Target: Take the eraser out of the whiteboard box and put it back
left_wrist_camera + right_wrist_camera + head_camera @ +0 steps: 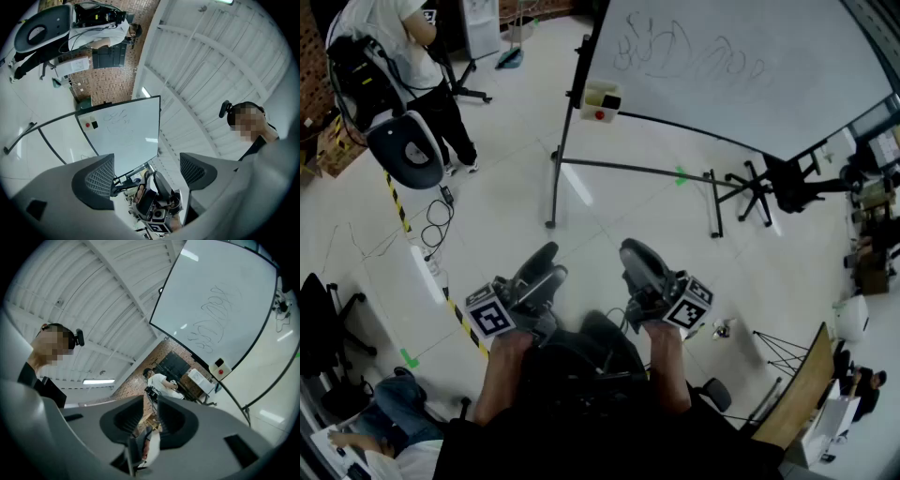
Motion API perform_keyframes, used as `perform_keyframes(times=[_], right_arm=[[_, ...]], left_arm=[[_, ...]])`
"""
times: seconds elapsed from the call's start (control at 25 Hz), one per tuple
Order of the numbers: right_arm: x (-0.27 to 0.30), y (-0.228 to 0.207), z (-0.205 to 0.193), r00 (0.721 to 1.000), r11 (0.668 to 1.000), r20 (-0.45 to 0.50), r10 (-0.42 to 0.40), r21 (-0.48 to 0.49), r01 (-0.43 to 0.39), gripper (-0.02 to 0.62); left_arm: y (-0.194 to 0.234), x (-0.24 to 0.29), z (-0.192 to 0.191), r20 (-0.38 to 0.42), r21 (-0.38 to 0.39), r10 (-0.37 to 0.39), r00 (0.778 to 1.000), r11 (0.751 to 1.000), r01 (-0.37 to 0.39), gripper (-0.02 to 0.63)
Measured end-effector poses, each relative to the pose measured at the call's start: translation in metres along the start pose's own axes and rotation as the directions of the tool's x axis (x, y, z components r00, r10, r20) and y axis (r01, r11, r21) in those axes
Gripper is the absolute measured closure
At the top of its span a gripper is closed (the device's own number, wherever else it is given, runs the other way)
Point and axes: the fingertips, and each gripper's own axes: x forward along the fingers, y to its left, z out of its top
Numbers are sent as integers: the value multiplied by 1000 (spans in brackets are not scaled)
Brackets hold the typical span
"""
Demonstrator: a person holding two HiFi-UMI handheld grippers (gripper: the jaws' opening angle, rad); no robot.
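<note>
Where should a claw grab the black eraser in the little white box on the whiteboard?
Best guess: the top end. The black eraser shows at the top of the small white box hung low on the left edge of the whiteboard; the box's walls hide the rest. So come from above and pinch that showing end. It is too small here to tell more.

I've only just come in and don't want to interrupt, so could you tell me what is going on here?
A person stands back from the whiteboard, holding a gripper in each hand close to the body. The left gripper has its jaws apart and empty; the right gripper is shut on nothing. The whiteboard box sits at the board's edge, across the floor from both grippers. The eraser job has not begun.
</note>
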Motion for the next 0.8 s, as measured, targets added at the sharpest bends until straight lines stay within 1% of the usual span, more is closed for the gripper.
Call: perform_keyframes(times=[0.08, 0.28, 0.48, 0.68, 0.8], right_arm=[[3, -5, -1, 1000, 1000, -4, -1, -2, 1, 476], [12, -20, 3, 1000, 1000, -7, 7, 4, -7, 476], [23, -46, 20, 999, 999, -23, 38, 8, -38, 476], [36, -84, 57, 997, 998, -45, 68, -14, -69, 476], [42, -107, 86, 994, 995, -56, 91, -26, -93, 476]], left_arm=[[5, 1, 2, 2, -5, -1, 1000, 1000, 1, 178], [16, 6, 5, 7, -4, 12, 1000, 1000, -12, 178], [34, 25, 13, 25, 24, 43, 999, 999, -43, 178], [43, 77, 24, 45, 62, 40, 998, 997, -43, 178], [57, 108, 28, 50, 84, 68, 996, 994, -72, 178]])
